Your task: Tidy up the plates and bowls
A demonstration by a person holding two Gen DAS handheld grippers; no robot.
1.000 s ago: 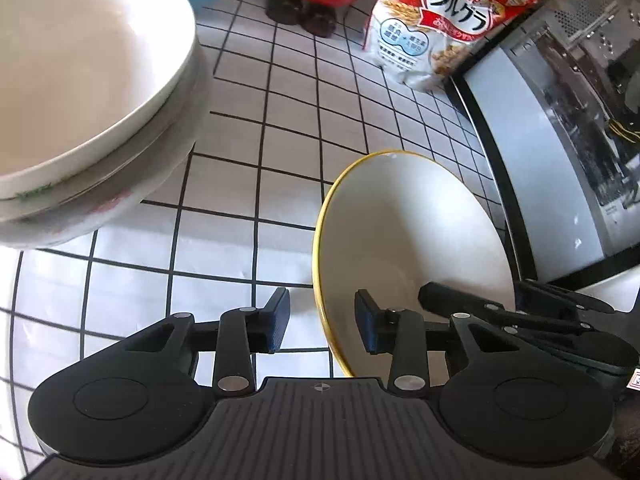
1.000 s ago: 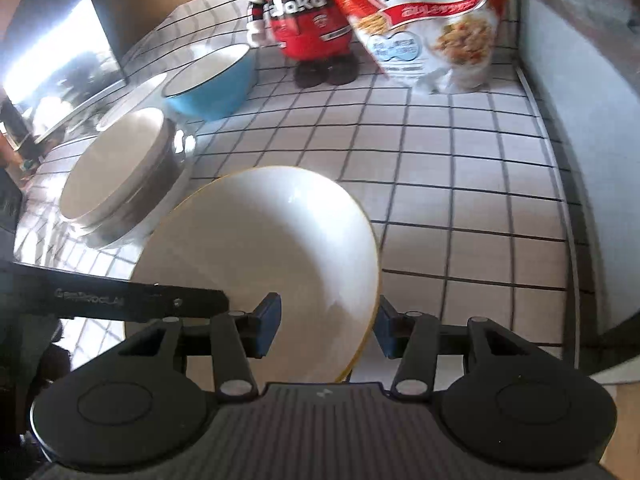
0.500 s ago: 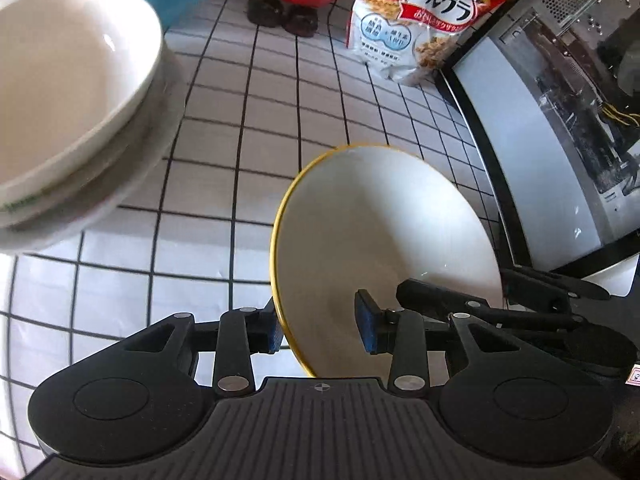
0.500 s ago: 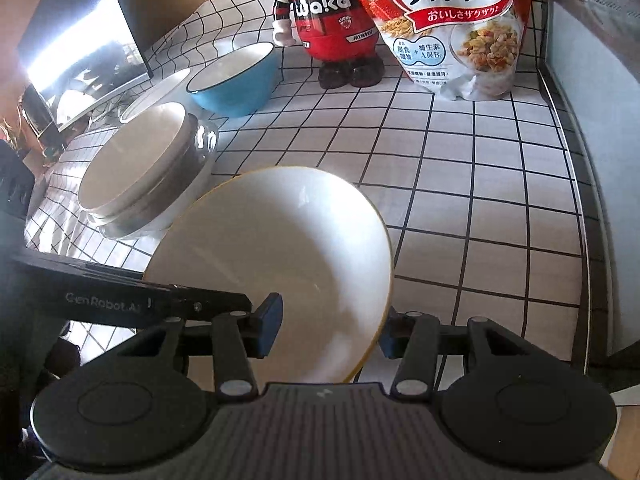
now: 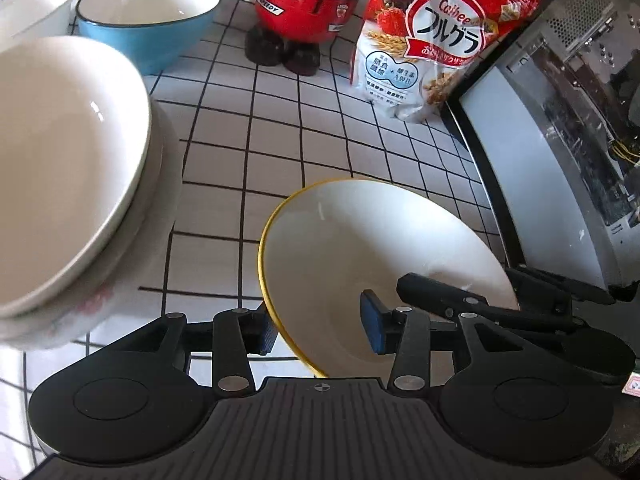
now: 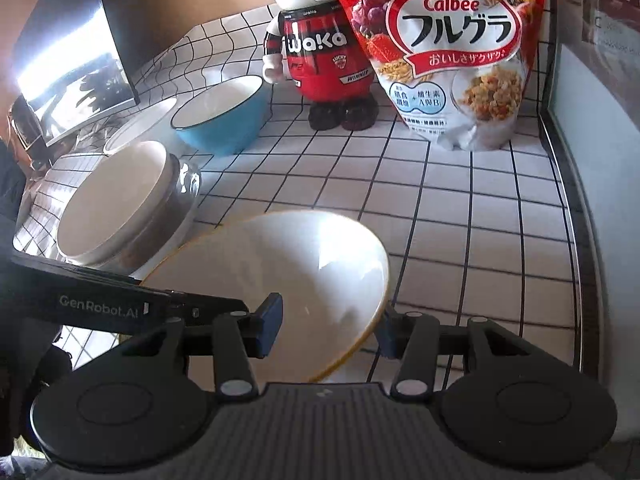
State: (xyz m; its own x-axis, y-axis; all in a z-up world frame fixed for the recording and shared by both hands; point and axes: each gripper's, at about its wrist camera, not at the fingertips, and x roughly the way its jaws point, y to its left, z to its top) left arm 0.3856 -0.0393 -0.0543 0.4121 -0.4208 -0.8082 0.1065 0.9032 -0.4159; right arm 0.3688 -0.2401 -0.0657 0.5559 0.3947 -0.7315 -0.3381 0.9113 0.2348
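A white bowl with a yellow rim [image 5: 360, 248] [image 6: 280, 272] sits tilted between both grippers above the checked tablecloth. My left gripper [image 5: 318, 330] is open with the bowl's left rim between its jaws. My right gripper [image 6: 328, 326] is open with the bowl's right rim between its jaws. A stack of white bowls [image 5: 68, 152] [image 6: 116, 200] stands to the left. A blue bowl [image 5: 152, 20] [image 6: 224, 116] and another white bowl [image 5: 28, 8] [image 6: 140, 128] stand behind it.
A red Waka figure [image 5: 304, 4] [image 6: 324, 60] and a Calbee cereal bag [image 5: 432, 40] [image 6: 452, 52] stand at the back. A grey appliance [image 5: 560, 152] borders the right side. A monitor [image 6: 68, 56] stands at the far left.
Both grippers have moved nearer to the bowl's rim on each side. The views have risen and tilted, and the bowl has shifted towards the stack.
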